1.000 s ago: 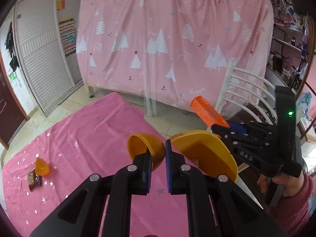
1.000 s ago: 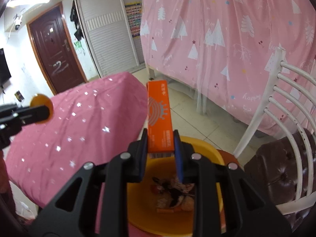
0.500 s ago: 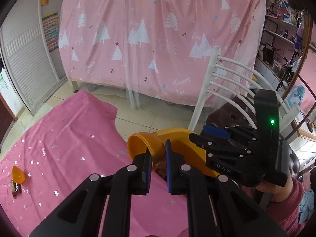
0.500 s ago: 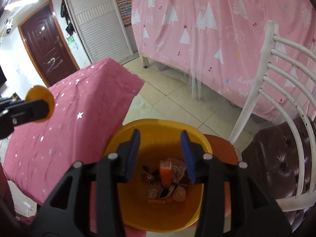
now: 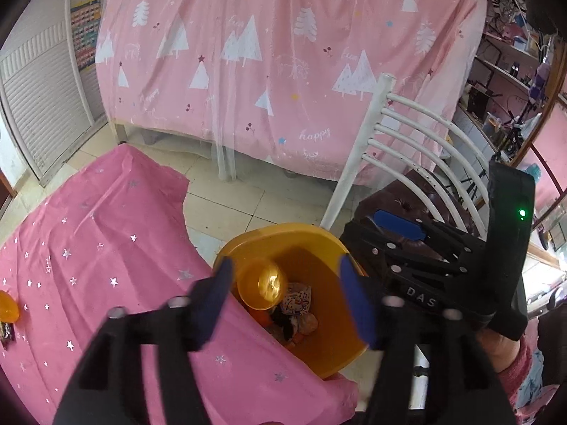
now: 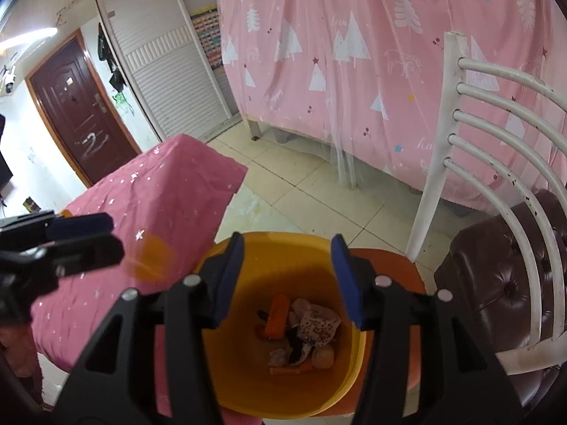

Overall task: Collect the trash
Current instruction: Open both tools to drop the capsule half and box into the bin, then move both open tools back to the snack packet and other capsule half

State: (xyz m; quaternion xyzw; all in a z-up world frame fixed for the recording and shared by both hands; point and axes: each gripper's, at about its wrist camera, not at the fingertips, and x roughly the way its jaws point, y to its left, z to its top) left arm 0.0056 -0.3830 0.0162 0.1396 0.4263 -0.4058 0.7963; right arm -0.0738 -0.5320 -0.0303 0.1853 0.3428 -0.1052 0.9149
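Note:
A yellow bin stands beside the pink table, holding an orange box and crumpled wrappers. My left gripper hovers over the bin's near rim with its jaws opening. An orange half-shell has come free of them and shows blurred in mid-fall, no pad touching it. My right gripper hangs above the bin, its jaws opening with nothing between them. A second orange shell and a dark wrapper lie at the table's far left.
The table carries a pink star-print cloth. A white slat-back chair with a dark padded seat stands right of the bin. An orange stool sits under the bin. Pink curtain behind, tiled floor between.
The left gripper opened and let go of the orange half-shell, which now drops towards the bin. The right gripper released the orange box into the bin and has spread wider.

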